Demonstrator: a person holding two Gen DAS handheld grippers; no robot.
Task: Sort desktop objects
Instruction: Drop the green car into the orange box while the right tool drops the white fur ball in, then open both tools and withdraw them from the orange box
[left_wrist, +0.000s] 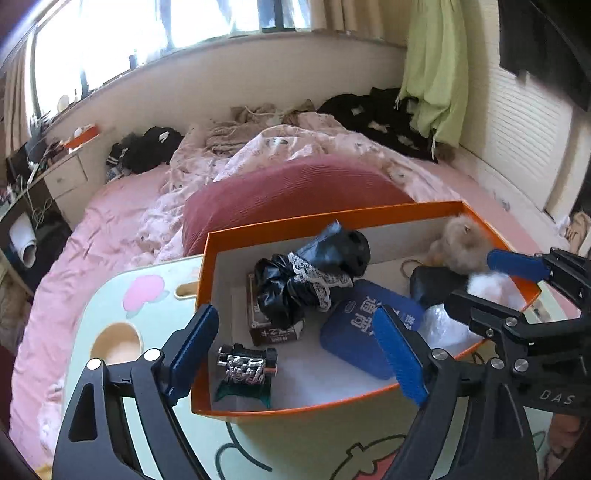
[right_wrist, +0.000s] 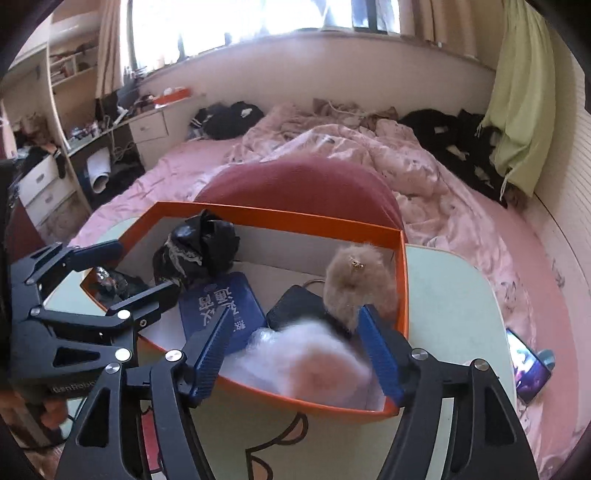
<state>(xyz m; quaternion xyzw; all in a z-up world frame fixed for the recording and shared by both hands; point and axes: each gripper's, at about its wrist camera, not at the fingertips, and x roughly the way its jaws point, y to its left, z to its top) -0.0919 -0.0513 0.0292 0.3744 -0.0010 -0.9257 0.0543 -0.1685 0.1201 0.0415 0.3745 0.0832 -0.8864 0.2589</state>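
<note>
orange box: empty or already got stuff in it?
Not empty. The orange box holds a black bag, a blue tin and a furry toy.

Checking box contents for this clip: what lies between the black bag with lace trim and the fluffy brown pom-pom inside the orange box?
The blue tin and a black pouch lie between the black bag and the pom-pom; the right wrist view shows it best.

Strong daylight pours in from the window (left_wrist: 122, 40) at the far wall, which is blown out to white glare, while the room below is evenly and softly lit with weak shadows. Both fisheye views bend straight lines and go black at the corners, and a white fluffy thing (right_wrist: 314, 365) in the right view is smeared by blur
</note>
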